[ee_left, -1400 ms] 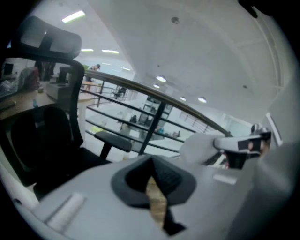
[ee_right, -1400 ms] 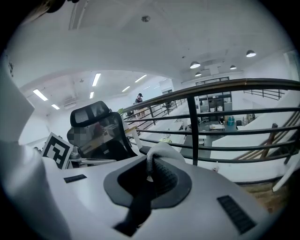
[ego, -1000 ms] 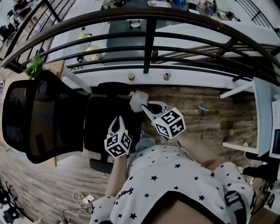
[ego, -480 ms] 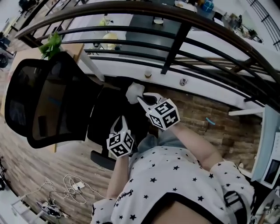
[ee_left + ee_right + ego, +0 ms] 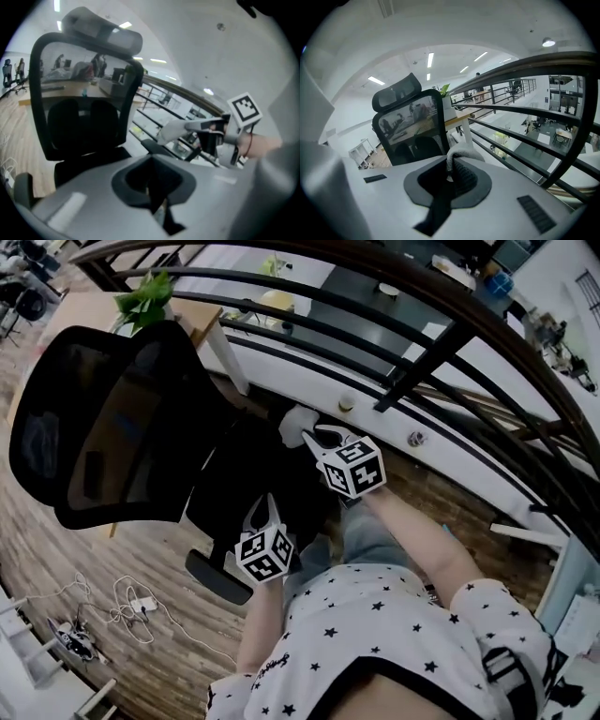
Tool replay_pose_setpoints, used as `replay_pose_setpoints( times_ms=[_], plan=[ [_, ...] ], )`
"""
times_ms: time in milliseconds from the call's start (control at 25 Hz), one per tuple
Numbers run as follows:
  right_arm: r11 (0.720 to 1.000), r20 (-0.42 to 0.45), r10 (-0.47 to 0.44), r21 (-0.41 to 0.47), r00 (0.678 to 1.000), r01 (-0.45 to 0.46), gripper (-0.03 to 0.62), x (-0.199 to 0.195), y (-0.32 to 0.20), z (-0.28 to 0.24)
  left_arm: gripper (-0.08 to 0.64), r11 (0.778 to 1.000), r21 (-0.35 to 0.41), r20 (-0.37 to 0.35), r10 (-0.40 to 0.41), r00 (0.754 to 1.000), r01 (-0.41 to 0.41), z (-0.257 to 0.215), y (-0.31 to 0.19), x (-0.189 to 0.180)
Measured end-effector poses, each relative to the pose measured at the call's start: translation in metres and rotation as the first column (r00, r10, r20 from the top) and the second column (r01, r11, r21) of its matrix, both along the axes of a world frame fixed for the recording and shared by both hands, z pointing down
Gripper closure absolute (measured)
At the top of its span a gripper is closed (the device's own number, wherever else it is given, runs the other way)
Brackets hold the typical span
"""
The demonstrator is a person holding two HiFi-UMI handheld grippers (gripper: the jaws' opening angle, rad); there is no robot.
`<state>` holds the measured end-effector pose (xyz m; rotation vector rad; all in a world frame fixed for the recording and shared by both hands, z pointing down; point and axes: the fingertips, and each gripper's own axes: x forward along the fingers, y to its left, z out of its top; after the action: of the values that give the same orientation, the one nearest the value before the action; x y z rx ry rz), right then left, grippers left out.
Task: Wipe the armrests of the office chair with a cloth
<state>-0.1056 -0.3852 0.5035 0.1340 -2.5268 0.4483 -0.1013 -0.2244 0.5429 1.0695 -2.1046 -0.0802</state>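
The black office chair [image 5: 112, 427] stands at the left of the head view, its mesh back towards me. My right gripper [image 5: 314, 437] is shut on a white cloth [image 5: 294, 420], which hangs at the chair's far side by the far armrest [image 5: 157, 146]. The right gripper view shows the cloth [image 5: 461, 151] bunched between the jaws, with the chair back [image 5: 412, 126] behind. Over the seat [image 5: 234, 484] my left gripper [image 5: 265, 509] points forward, shut and holding nothing. The near armrest [image 5: 214, 577] lies just left of it. In the left gripper view the cloth [image 5: 172, 131] sits ahead to the right.
A black metal railing [image 5: 441, 343] curves close behind the chair, with a drop to a lower floor beyond. Loose cables and a plug [image 5: 127, 601] lie on the wooden floor at the lower left. A green plant [image 5: 145, 292] stands on a wooden desk behind the chair back.
The head view has swung, so the chair now sits higher and more tilted. The right gripper has stayed shut on the cloth by the far armrest. The left gripper has kept over the seat.
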Motion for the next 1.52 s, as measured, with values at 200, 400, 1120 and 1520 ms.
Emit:
replay_pose_setpoints(
  times_ms=[200, 400, 1120, 1520],
  plan=[
    [1.000, -0.019, -0.028, -0.011, 0.999, 0.028, 0.565, -0.029, -0.022, 0.023, 0.555, 0.998, -0.011, -0.006, -0.060, 0.998, 0.060, 0.009, -0.014, -0.012],
    [0.996, -0.035, -0.084, -0.027, 0.996, 0.083, 0.565, -0.056, -0.033, 0.044, 0.555, 0.993, -0.035, -0.017, -0.113, 0.993, 0.112, 0.020, -0.023, -0.015],
    [0.985, -0.102, -0.165, -0.065, 0.981, 0.159, 0.565, -0.132, -0.042, 0.114, 0.555, 0.980, -0.101, -0.057, -0.175, 0.983, 0.169, 0.056, -0.029, -0.036],
    [0.988, -0.183, -0.148, -0.073, 0.972, 0.137, 0.565, -0.133, -0.045, 0.156, 0.555, 0.977, -0.136, -0.079, -0.175, 0.981, 0.163, 0.071, -0.021, -0.031]
  ],
)
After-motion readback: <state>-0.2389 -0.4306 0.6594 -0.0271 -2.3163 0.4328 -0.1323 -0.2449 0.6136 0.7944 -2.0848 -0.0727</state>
